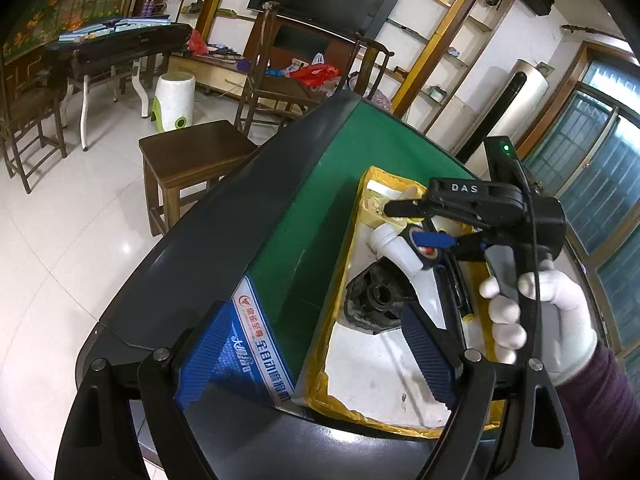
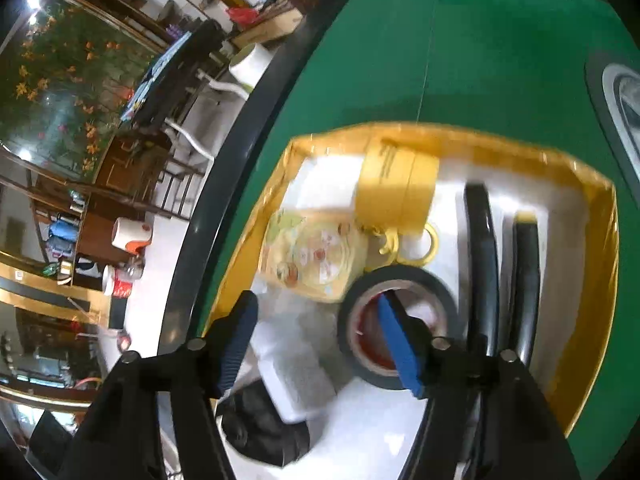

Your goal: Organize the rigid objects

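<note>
A yellow-edged box (image 1: pixel 340 280) (image 2: pixel 592 280) sits on the green table (image 1: pixel 320 168) (image 2: pixel 440 60). Inside lie a black tape roll (image 2: pixel 436 284) (image 1: pixel 430 258), a white pipe fitting (image 1: pixel 394 246) (image 2: pixel 296 376), a black round part (image 1: pixel 372 300) (image 2: pixel 264 428), a yellow tape roll (image 2: pixel 394 184), a patterned yellow item (image 2: pixel 316 256) and two black sticks (image 2: pixel 482 260). My right gripper (image 2: pixel 316 344) (image 1: pixel 424 224) is open, with one blue finger (image 2: pixel 400 348) through the tape roll's hole and the other outside it. My left gripper (image 1: pixel 316 356) is open, straddling the box's left wall.
A wooden stool (image 1: pixel 192 152) stands left of the table, with chairs (image 1: pixel 24 120), a white bin (image 1: pixel 174 100) and a dark side table (image 1: pixel 120 48) beyond. A round metal-rimmed object (image 2: pixel 620 96) sits at the table's right edge.
</note>
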Available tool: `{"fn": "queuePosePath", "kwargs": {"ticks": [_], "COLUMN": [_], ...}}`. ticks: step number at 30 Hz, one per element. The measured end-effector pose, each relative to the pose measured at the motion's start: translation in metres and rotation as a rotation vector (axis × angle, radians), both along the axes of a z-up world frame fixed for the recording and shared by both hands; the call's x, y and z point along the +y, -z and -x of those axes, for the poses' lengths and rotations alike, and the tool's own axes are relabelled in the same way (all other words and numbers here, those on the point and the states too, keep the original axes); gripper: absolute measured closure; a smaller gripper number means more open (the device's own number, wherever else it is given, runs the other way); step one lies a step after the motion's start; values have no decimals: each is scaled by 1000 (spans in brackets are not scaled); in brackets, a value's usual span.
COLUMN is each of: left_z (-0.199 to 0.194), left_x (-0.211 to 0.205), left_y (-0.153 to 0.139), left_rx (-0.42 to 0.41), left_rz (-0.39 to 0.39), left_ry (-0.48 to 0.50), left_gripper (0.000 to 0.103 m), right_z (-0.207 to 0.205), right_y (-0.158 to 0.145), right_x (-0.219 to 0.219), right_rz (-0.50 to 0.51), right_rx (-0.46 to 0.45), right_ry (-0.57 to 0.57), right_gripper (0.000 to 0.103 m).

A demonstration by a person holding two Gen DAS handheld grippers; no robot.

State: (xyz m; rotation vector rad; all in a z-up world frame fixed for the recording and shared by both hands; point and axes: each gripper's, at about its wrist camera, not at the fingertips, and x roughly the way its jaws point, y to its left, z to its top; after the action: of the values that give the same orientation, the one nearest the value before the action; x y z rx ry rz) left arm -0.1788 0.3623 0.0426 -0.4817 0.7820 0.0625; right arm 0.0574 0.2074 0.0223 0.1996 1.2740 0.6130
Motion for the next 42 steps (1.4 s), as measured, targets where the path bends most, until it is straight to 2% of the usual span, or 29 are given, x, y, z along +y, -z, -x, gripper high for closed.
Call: {"fn": "queuePosePath", "kwargs": {"ticks": [2,5,7,9,11,13,14,15,16,17,18,19,20,21,23,27,30,34,38,42], "left_z": [0,-1,-1,-1,-1,-1,-1,-2,-3,-2,-4,-5,-6,-9,-15,-32,-42,-46,-39,-29], "left_x": [-1,-6,-11,-17,-26,-37,-43,-48,-56,-60,-69,-75,-82,-88,-105,-138,-155,-163,-163,-177], "left_y": [0,-2,-4,-7,-12,-17,-20,-22,-25,-26,-28,-28,-29,-29,-28,-15,-10,-12,-30,-48], "left_rx": [5,8,4,-3,-12,-24,-30,-33,-37,-38,-37,-35,-31,-26,0,79,109,110,48,-28], "left_rz": [4,-5,-8,-17,-30,-47,-56,-62,-70,-73,-76,-78,-81,-87,-115,-227,-264,-238,-186,-195], "left_ry": [4,15,24,33,48,65,77,84,100,109,130,145,161,178,210,264,292,270,258,291], "left_gripper": [14,14,14,14,14,14,14,14,14,14,14,14,14,13,13,13,16,16,15,11], "right_z": [1,3,10,20,34,54,66,80,95,108,115,117,114,109,104,108,118,128,129,119], "right_y": [2,-4,-17,-34,-59,-87,-98,-109,-117,-119,-117,-111,-105,-95,-80,-53,-41,-40,-38,-25], "right_x": [1,-9,-24,-40,-63,-92,-107,-122,-139,-158,-174,-196,-214,-239,-277,-344,-368,-382,-420,-469], "right_rz": [9,-60,-97,-110,-91,-37,8,70,134,181,205,234,253,247,199,133,101,92,90,75], "right_rx": [-21,-9,-24,-79,-189,-350,-445,-559,-679,-785,-838,-847,-807,-723,-629,-518,-494,-512,-506,-445], "right_ry": [-11,-20,-21,-31,-27,-2,20,49,90,135,161,187,207,238,304,452,486,498,576,714], "right_gripper": [39,39,39,39,39,39,35,18,7,0,0,0,0,0,0,0,0,0,0,0]}}
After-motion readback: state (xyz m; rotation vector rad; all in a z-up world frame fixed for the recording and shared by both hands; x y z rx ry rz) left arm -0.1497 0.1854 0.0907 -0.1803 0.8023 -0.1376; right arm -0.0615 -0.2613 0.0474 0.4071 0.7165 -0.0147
